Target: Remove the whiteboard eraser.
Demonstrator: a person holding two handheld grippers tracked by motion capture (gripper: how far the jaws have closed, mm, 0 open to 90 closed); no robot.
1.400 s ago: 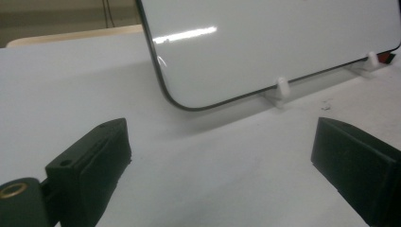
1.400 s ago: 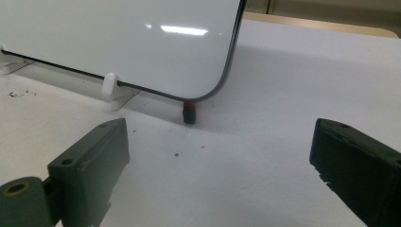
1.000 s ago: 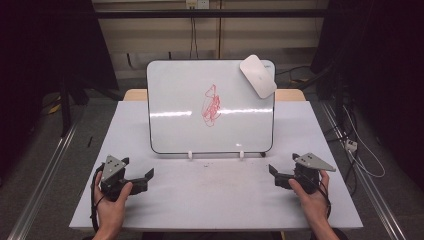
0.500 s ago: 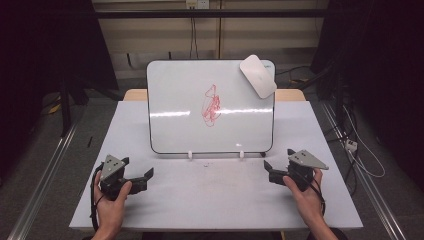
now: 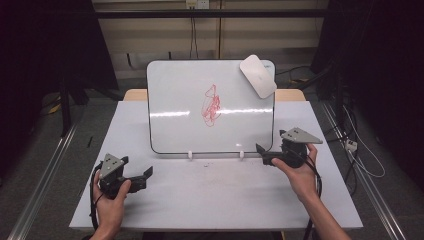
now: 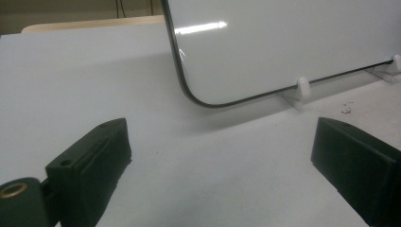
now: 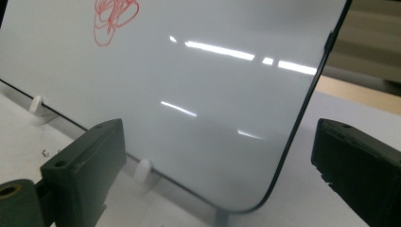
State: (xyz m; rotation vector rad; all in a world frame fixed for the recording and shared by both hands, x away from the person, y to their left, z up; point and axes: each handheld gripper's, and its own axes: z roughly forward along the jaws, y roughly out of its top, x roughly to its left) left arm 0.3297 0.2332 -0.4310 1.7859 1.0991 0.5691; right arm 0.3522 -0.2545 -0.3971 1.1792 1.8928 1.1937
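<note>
Whiteboard (image 5: 185, 107) with red scribble (image 5: 212, 105), no legible writing.

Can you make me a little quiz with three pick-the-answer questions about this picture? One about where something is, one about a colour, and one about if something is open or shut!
1. Where is the eraser?
A. at the whiteboard's top right corner
B. flat on the table
C. in the left tongs

2. What colour is the scribble on the whiteboard?
A. blue
B. red
C. green

3. How are the right tongs?
A. shut on the eraser
B. shut on a pen
C. open, holding nothing

Answers:
1 A: the high view shows it stuck at the board's upper right corner.
2 B: the tangled lines are red.
3 C: the right gripper view shows the jaws wide apart, the board's lower corner beyond them.
</note>
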